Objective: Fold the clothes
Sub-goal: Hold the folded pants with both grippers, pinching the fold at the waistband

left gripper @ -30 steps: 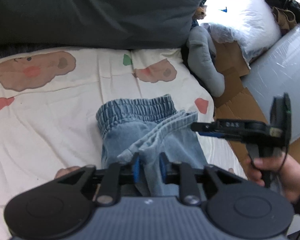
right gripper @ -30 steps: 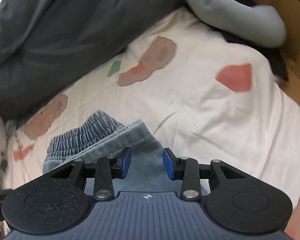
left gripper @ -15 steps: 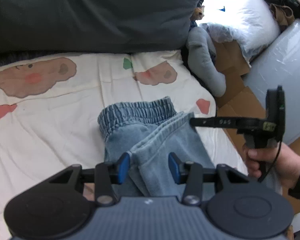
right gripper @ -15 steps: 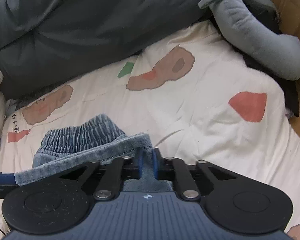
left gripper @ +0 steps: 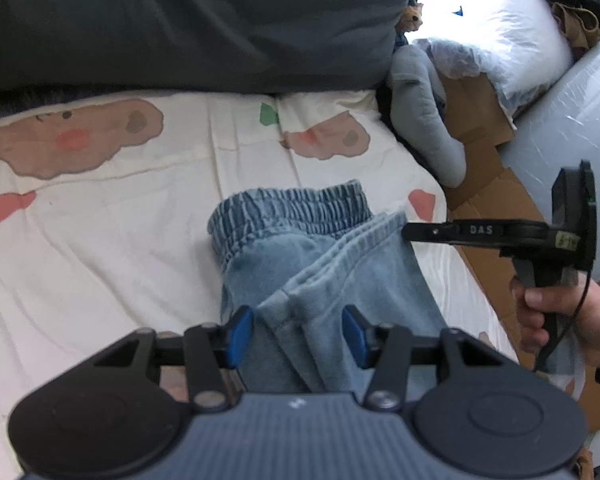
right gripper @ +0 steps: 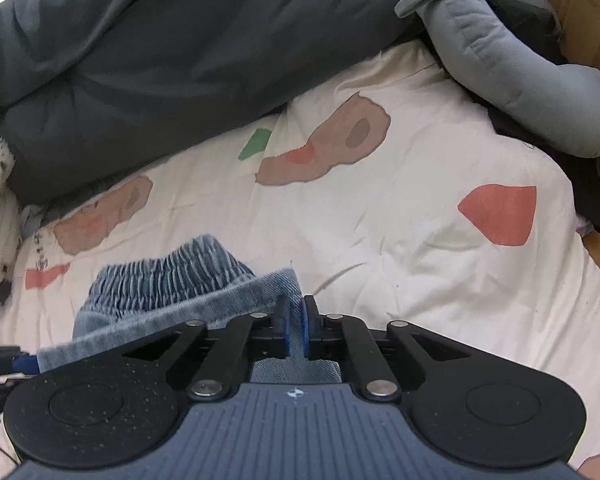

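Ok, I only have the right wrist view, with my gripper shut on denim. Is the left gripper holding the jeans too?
Observer: No. The left gripper is open, with a finger on either side of the jeans' folded-over hem.
Operator: Does that hem reach the waistband?
Observer: Only at the right gripper, where the corner meets the waistband. The left end sits well short.
Operator: Anything off the bed that I can't see?
Observer: A white pillow, beyond the grey plush.
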Available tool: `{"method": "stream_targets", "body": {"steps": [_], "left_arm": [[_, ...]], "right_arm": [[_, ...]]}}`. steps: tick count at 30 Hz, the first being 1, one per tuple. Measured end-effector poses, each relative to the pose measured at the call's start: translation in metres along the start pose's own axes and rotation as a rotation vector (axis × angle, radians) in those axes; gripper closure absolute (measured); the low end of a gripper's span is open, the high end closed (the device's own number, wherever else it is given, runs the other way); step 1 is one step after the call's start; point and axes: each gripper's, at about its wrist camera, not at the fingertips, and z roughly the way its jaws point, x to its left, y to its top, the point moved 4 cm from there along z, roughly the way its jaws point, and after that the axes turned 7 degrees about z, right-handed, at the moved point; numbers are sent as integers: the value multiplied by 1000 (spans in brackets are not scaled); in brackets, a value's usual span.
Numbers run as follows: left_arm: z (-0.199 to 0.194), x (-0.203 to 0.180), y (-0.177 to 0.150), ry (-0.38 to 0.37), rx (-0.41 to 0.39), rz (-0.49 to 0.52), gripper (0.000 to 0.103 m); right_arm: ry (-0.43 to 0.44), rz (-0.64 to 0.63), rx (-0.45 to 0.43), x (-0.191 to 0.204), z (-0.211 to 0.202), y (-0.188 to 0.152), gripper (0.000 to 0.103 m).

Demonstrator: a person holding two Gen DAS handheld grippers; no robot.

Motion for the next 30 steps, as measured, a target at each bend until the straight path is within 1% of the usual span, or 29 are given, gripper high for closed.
{"method": "stream_targets", "body": {"steps": [2,3,4,5,7,8,11,19,25,30], "left_arm": [[1,2,-1,4,2,-9,52],[1,1,0,8,1,-6,52],[1,0,0,14,0,2,56],[1,-1,0,19,-2,9,62],[0,-4,0,30,-5,24,64],[-1,-5,1,36,-7,31,67],[-1,-5,2,35,-2,20,69],[1,-3,3,35,7,9,70],[0,-1,4,24,15,6,71],[-1,0,4,14,17,8,71]], "right_arm": [[2,-18,17,-2,1,-3,76],[5,-31,25,-3,2,-4,71],[9,-43,34,-4,4,-6,66],[15,-50,45,-5,7,-7,65],[30,-60,68,-8,13,-10,65],[40,-64,76,-10,17,-10,64],[72,-72,97,-12,27,-9,64],[161,-78,151,-17,42,-3,63],[222,-155,193,-13,37,8,62],[265,-217,193,-8,34,17,50]]}}
